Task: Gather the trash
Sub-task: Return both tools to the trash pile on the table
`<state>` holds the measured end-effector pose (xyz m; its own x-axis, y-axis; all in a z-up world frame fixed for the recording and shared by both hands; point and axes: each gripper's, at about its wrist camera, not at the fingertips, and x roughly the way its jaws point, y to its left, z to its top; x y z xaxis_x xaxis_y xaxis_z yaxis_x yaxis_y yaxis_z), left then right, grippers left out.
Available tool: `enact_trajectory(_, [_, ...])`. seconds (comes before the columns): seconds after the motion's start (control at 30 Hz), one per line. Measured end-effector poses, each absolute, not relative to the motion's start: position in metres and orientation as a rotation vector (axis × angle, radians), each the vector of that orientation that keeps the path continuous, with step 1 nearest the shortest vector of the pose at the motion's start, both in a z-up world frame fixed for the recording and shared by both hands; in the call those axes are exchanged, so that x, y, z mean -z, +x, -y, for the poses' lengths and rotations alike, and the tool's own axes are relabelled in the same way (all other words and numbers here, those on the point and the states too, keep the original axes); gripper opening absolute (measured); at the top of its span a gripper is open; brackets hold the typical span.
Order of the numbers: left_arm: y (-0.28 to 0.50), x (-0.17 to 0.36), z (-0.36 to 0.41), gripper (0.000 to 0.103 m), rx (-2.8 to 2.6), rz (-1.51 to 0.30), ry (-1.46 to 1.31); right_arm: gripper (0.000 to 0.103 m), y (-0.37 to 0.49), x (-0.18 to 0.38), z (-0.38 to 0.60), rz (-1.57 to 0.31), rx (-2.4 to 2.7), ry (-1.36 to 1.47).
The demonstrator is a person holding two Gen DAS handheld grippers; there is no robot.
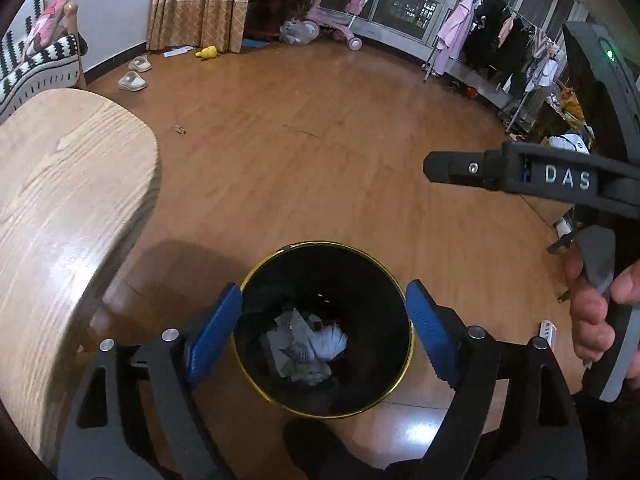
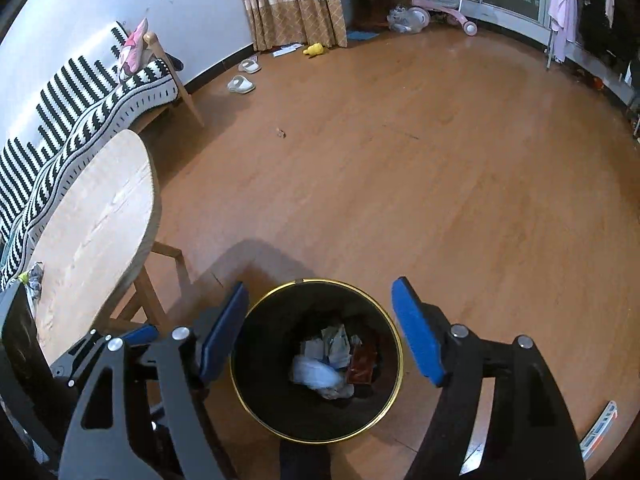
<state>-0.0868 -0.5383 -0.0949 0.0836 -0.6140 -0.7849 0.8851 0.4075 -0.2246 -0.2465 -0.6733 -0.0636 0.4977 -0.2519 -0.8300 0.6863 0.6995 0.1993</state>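
Both of your hand-held grippers hang over the bin (image 1: 322, 330), pointing steeply down into it, which is where you want them for a drop. The left hand-held gripper (image 1: 324, 334) has its blue pads spread wide on either side of the bin's mouth, nothing between them. The right hand-held gripper (image 2: 320, 334) is open too, and empty, its pads framing the gold rim the same way. The trash (image 2: 334, 364) lies at the bottom of the bin: crumpled white paper, a folded wrapper and a reddish-brown packet, all loose in a heap.

The bin stands on the floor (image 1: 320, 152) just beside the round surface (image 1: 60, 200), close enough to carry scraps over without walking.

Some things remain hard to read. The bin's black inside swallows the edges of the heap, so you cannot tell how much is in there. A small crumpled thing (image 2: 34, 280) sits on the surface near its edge, partly cut off by the left tool's body. A white and orange packet (image 2: 600, 426) lies on the floor at the right, squeezed by the lens. A small speck (image 2: 281, 133) farther out on the floor is too small to name.
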Motion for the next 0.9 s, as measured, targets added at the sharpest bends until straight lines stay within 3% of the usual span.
enact_trajectory(0.43, [-0.036, 0.039, 0.43, 0.093, 0.96, -0.871, 0.197, 0.077, -0.161, 0.034, 0.6, -0.866, 0.439, 0.455])
enact_trajectory(0.9, [0.069, 0.002, 0.15, 0.094, 0.398, -0.818, -0.054, 0.077, 0.015, 0.017, 0.366, -0.916, 0.033, 0.247])
